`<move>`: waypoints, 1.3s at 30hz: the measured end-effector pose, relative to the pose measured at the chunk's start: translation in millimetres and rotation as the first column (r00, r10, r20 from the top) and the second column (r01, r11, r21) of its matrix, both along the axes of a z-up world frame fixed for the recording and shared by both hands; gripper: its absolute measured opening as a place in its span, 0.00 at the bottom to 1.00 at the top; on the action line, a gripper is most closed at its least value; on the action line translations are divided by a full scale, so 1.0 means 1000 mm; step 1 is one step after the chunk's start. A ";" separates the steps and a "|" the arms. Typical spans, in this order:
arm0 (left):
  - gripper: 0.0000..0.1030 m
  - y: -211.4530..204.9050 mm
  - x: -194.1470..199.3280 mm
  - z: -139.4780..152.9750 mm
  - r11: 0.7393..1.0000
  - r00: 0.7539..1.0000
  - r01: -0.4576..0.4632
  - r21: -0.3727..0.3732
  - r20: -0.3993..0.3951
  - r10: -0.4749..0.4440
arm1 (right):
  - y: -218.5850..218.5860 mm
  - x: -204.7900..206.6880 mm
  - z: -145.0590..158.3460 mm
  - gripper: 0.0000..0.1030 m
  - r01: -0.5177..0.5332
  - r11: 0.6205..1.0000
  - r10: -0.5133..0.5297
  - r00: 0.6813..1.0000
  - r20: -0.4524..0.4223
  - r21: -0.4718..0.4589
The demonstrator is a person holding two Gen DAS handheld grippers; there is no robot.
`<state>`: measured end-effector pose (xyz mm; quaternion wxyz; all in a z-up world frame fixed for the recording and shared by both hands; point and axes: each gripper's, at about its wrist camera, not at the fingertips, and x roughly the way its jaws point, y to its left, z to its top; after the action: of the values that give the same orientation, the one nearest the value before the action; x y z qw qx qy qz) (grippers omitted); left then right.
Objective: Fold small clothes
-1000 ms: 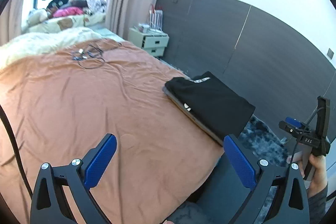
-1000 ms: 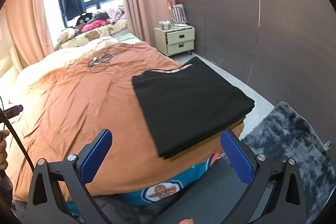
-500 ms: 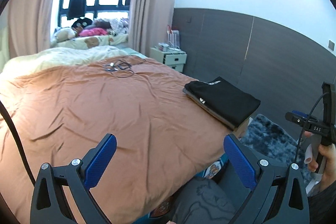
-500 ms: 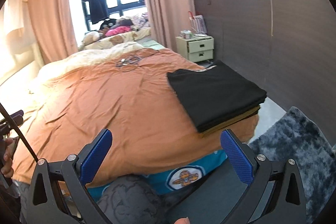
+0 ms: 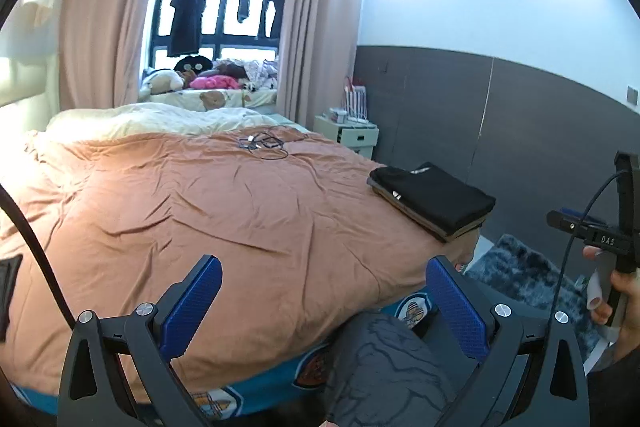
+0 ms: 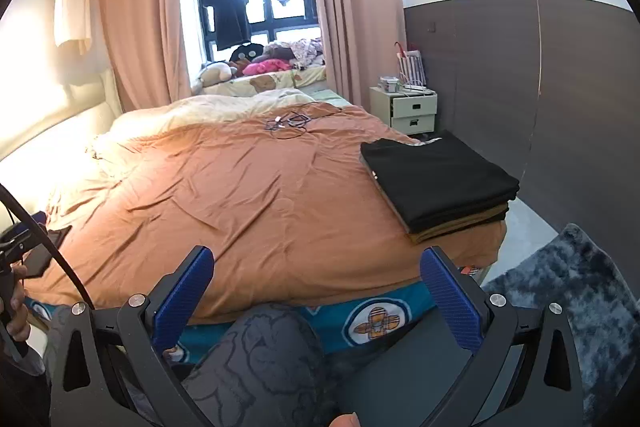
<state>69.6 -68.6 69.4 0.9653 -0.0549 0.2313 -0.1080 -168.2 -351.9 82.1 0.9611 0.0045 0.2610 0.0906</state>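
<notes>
A stack of folded clothes, black on top with brown below (image 5: 434,199), lies at the right corner of the bed's orange cover (image 5: 224,211). It also shows in the right wrist view (image 6: 438,175). My left gripper (image 5: 324,301) is open and empty, held back from the bed's foot edge. My right gripper (image 6: 316,293) is open and empty, also back from the bed's edge, with the stack ahead to its right. The right gripper's handle (image 5: 616,239) shows at the far right of the left wrist view.
A tangle of cables (image 6: 290,123) lies far up the bed. A cream nightstand (image 6: 412,111) stands by the dark wall. A grey shaggy rug (image 6: 568,291) lies on the floor at right. My knee (image 6: 256,359) is below the grippers. A dark phone (image 6: 44,247) lies at the bed's left.
Both grippers have pulled back and tilted up from the bed. The folded stack now sits farther away and more of the room shows.
</notes>
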 end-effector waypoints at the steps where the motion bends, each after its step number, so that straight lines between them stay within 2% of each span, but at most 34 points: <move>1: 0.99 0.001 -0.005 0.000 1.000 1.000 -0.007 0.008 0.004 0.007 | -0.001 -0.003 -0.001 1.00 -0.001 1.000 0.001 1.000 0.001 0.002; 5: 1.00 0.004 -0.024 0.003 1.000 1.000 -0.018 0.020 0.026 0.017 | -0.004 -0.021 -0.008 1.00 -0.016 1.000 0.016 1.000 0.009 0.020; 13: 1.00 0.009 -0.050 0.010 0.997 0.995 -0.058 0.043 0.081 0.054 | 0.006 -0.029 -0.010 1.00 -0.044 0.999 0.043 0.999 0.021 0.017; 16: 1.00 0.009 -0.051 0.011 0.998 0.996 -0.055 0.044 0.078 0.052 | 0.012 -0.033 -0.016 1.00 -0.061 0.997 0.061 0.998 0.013 0.040; 27: 1.00 0.015 -0.050 0.009 0.994 0.992 -0.101 0.046 0.076 0.097 | 0.027 -0.035 -0.024 1.00 -0.058 0.998 0.059 0.998 -0.006 0.032; 32: 1.00 0.020 -0.054 0.010 0.994 0.991 -0.108 0.024 0.086 0.106 | 0.036 -0.034 -0.017 1.00 -0.059 0.997 0.059 0.998 -0.006 0.045; 39: 1.00 0.028 -0.065 0.012 0.993 0.988 -0.119 0.017 0.101 0.117 | 0.054 -0.045 -0.016 1.00 -0.069 0.998 0.069 0.998 0.003 0.016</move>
<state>4.1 -41.0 81.7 0.9810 -0.0520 0.1802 -0.0506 -213.2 -298.4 65.9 0.9577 0.0032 0.2589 0.1257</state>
